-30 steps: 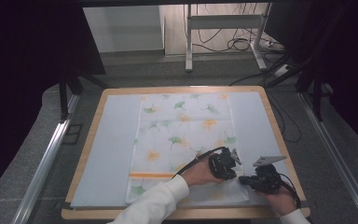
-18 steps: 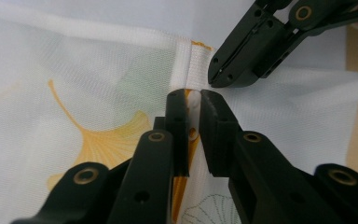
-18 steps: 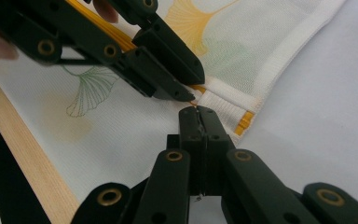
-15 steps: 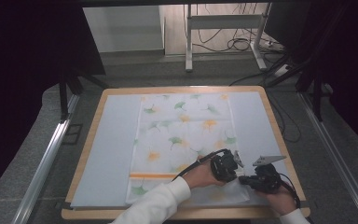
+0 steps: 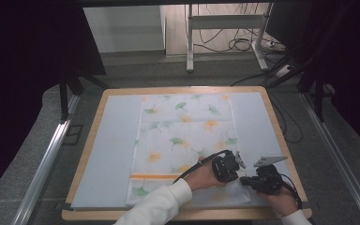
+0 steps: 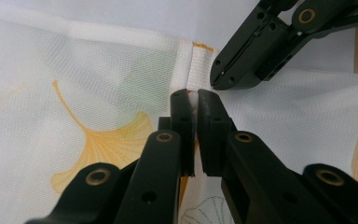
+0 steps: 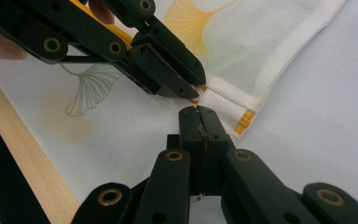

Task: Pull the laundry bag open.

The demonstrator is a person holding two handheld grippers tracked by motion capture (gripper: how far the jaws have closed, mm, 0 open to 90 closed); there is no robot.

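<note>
Two hand-held grippers meet at the near right part of a white cloth [image 5: 183,136] printed with yellow and green ginkgo leaves, which lies flat on a pale mat [image 5: 112,154] covering the wood-edged tabletop [image 5: 281,136]. The left hand-held gripper [image 6: 195,100] is clamped on a raised fold of the cloth's hem, a sliver of white fabric showing between its jaws. The right hand-held gripper [image 7: 198,113] is clenched tight just beside it, its tips at the hem near an orange stripe [image 7: 244,120]; whether cloth sits between them, I cannot tell. A white sleeve [image 5: 157,206] reaches in from the near edge.
</note>
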